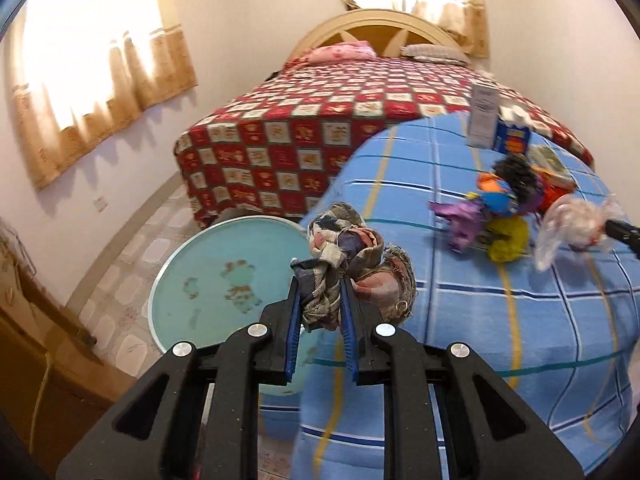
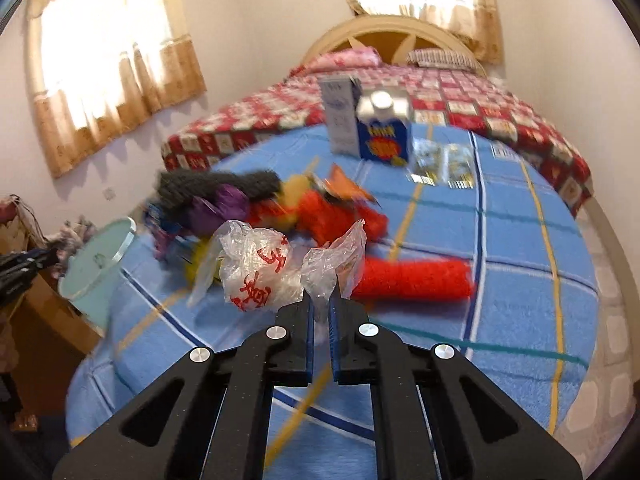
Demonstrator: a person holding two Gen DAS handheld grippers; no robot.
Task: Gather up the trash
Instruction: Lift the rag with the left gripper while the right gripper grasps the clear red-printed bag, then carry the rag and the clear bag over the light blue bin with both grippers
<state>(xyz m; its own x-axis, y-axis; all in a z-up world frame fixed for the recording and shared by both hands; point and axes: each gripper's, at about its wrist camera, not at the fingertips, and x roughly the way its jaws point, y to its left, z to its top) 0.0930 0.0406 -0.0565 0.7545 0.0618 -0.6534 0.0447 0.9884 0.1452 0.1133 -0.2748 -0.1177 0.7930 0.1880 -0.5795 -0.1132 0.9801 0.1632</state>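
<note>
My left gripper (image 1: 320, 280) is shut on a crumpled plaid rag (image 1: 348, 256), held up over the edge of the blue checked blanket (image 1: 500, 340), beside a round turquoise tub (image 1: 224, 272). In the right wrist view my right gripper (image 2: 320, 300) is shut on a clear plastic bag with red print (image 2: 260, 268), lifted just above the blanket (image 2: 520, 280). The same bag (image 1: 576, 224) shows at the right edge of the left wrist view. A heap of coloured scraps (image 2: 288, 200) lies behind the bag, with a red fuzzy roll (image 2: 416, 280) to its right.
Two cartons, one grey-white (image 2: 340, 116) and one blue (image 2: 384, 132), stand at the blanket's far side with shiny wrappers (image 2: 440, 164) beside them. A bed with a red checked cover (image 1: 320, 120) is behind. A wooden cabinet (image 1: 40, 340) stands at the left.
</note>
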